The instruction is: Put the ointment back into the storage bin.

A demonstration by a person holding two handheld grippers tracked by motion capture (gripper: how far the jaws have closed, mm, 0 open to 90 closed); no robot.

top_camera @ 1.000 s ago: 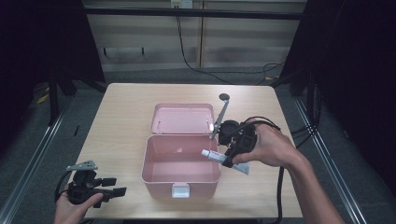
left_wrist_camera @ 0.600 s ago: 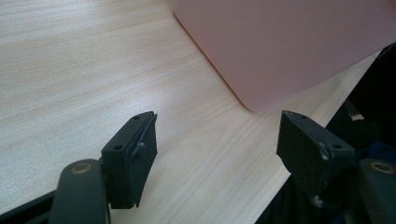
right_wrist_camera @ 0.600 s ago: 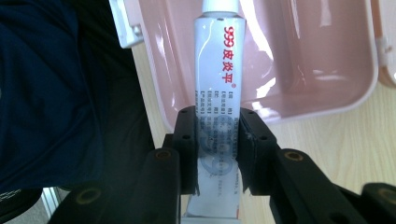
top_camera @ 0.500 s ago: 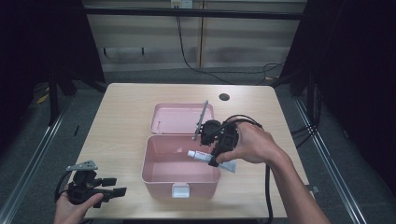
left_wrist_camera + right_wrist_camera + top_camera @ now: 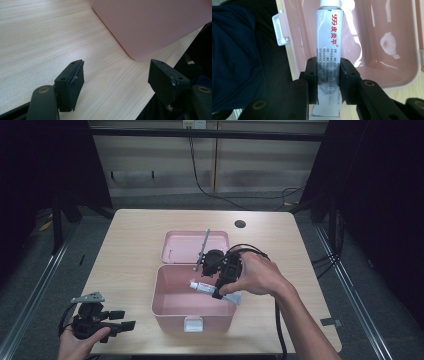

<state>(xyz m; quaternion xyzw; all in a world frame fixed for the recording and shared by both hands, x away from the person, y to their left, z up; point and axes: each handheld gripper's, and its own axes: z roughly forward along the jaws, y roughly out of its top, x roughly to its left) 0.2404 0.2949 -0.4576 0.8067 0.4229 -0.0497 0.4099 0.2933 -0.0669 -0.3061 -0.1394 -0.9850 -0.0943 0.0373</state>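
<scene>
1. The wooden table (image 5: 130,245) carried the open pink box (image 5: 192,300), its lid (image 5: 187,246) laid flat behind it.
2. My right gripper (image 5: 216,292) had travelled from the box's right rim, where it was a second earlier, to a spot over the open compartment. My left gripper (image 5: 125,320) had not budged from the near left corner of the table.
3. My right gripper was pinching the white ointment tube (image 5: 329,47) around its lower body, the jaws pressed hard against both sides, the cap pointing out over the bare box floor.
4. My left gripper stood spread with nothing between its jaws, the box wall (image 5: 150,22) just ahead of it.
5. I judged the carry nearly done: the tube hung above the box interior, not yet resting on the bottom, so lowering and letting go remained.
</scene>
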